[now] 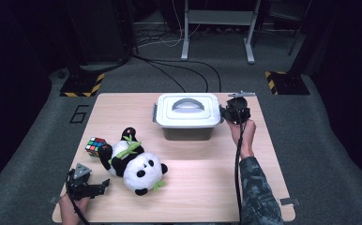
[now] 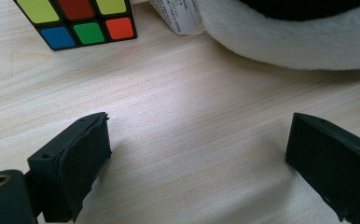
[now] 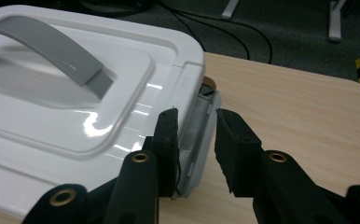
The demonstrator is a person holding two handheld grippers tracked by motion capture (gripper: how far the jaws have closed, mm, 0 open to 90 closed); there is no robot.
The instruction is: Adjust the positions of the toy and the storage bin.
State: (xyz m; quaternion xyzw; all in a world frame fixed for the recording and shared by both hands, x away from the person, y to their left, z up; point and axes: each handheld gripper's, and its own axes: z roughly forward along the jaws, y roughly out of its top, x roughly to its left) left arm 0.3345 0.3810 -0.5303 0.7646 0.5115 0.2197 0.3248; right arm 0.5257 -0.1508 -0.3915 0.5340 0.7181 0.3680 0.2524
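A white lidded box [image 1: 186, 123] with a grey handle [image 3: 52, 51] stands at the table's far middle. My right gripper [image 1: 226, 114] is at the box's right end. In the right gripper view, my right gripper [image 3: 197, 119] has its jaws drawn close on either side of the grey side latch [image 3: 201, 140]. A panda plush [image 1: 134, 164] lies front left, with a colour cube [image 1: 95, 146] beside it. My left gripper [image 1: 103, 184] rests at the front left corner. It [image 2: 199, 140] is open over bare wood, short of the cube [image 2: 82, 21] and the plush [image 2: 299, 42].
The wooden table [image 1: 207, 183] has free room across its front right half. A white label tag [image 2: 176, 16] hangs from the plush next to the cube. Beyond the table are floor cables [image 1: 179, 70] and metal stand legs [image 1: 186, 42].
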